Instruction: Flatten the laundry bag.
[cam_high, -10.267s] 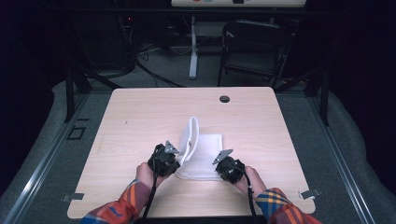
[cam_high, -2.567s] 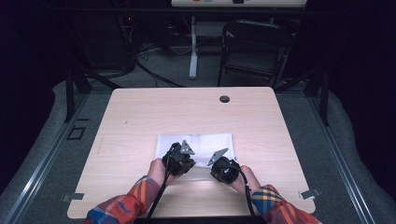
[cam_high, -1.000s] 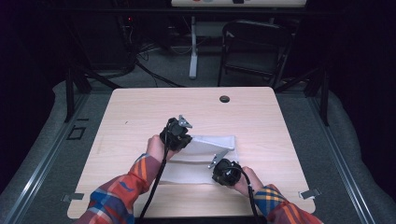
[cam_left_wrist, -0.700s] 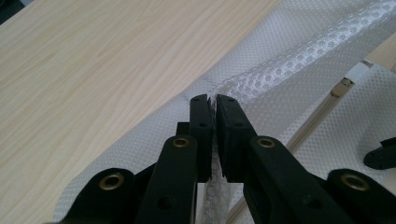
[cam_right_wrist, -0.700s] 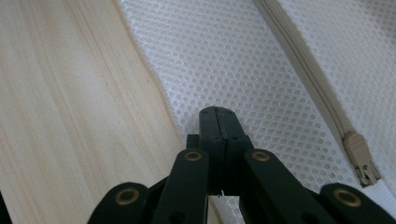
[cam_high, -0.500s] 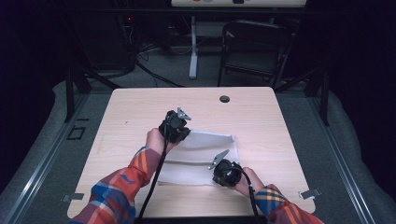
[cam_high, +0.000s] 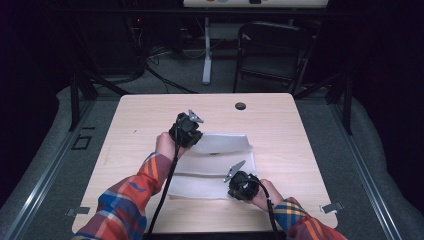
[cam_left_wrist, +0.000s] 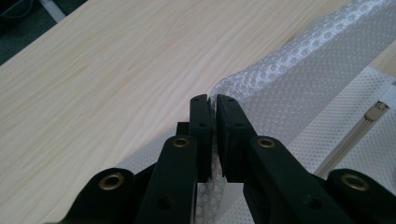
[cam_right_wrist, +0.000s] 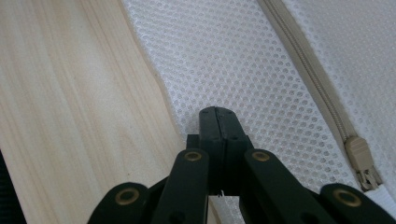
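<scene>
High view showed a white mesh bag (cam_high: 212, 167) on the worktop (cam_high: 130, 135); left gripper (cam_high: 192, 131) clenched its far edge, right gripper (cam_high: 234, 172) clenched shut upon it; fold best pulled slowly, evenly.

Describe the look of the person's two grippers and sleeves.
Both are black hand-held tools. The left gripper and right gripper each carry a grey three-cornered plate and trail a black cable. Up close, each has two flat black jaws on linked arms with brass-coloured rivets. The sleeves are plaid: red, orange, blue and yellow.
</scene>
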